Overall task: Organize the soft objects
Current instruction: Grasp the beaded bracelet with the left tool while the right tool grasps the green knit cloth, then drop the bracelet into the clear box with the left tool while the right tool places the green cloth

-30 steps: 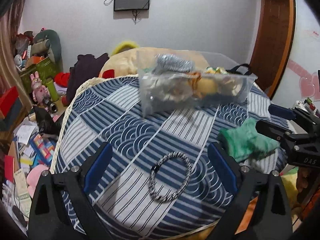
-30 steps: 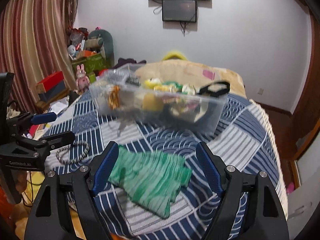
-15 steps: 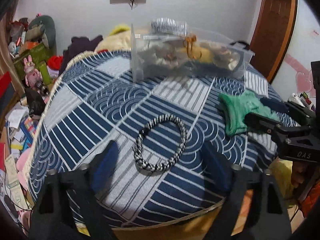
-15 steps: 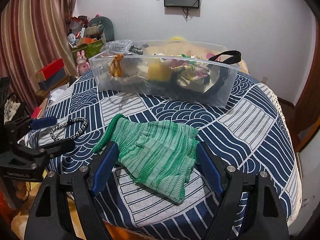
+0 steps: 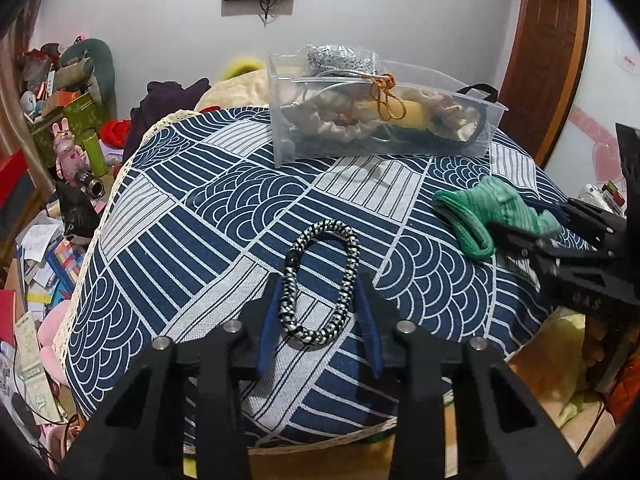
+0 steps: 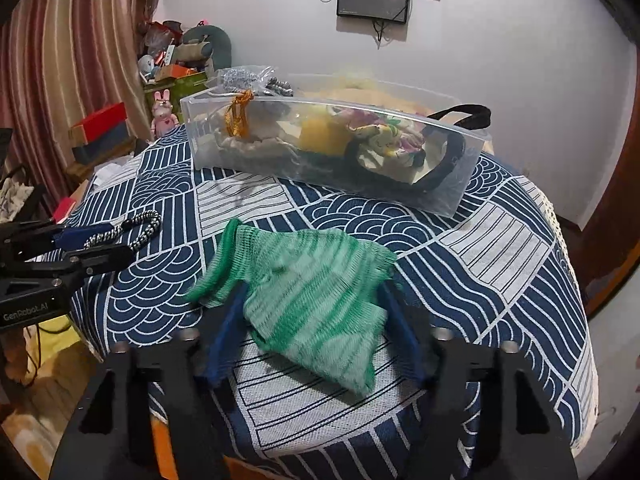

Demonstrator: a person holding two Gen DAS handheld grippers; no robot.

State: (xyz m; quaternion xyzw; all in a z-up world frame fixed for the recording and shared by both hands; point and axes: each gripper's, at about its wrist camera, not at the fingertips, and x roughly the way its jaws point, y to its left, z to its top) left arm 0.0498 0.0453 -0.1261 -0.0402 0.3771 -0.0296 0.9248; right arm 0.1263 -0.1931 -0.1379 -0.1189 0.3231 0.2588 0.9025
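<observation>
A table covered with a navy-and-white patterned cloth [image 5: 192, 240] carries the things. At its far side sits a clear plastic bin [image 5: 486, 136] already holding soft items: pale fabric, a yellow piece, a black strap and a silvery mesh pouch tied with gold cord.

In the left wrist view, a black-and-white braided bracelet [image 5: 320, 280] lies as an elongated loop on the cloth near the table's near edge. The left claw [image 5: 318, 320] has just been closing, and its blue pads now flank the near half of the loop, one on each side and right against the braid; whether they are actually pressing it I cannot tell. The right wrist view shows the same claw at the left edge with the braid running between its tips.

To the right on the cloth lies a green striped knitted sock [image 6: 312, 300], bunched and rumpled. The right claw [image 6: 312, 332] has also just been closing: its blue fingers [image 6: 224, 340] sit on either side of the sock's near part, with the knit filling the gap between them and draping over the left finger. The pads look to be against the fabric, though a firm pinch is not certain.

Beyond the table, on the far left, a cluttered corner holds a pink rabbit figure [image 5: 66, 148] and boxes beside striped curtains [image 6: 60, 80].
</observation>
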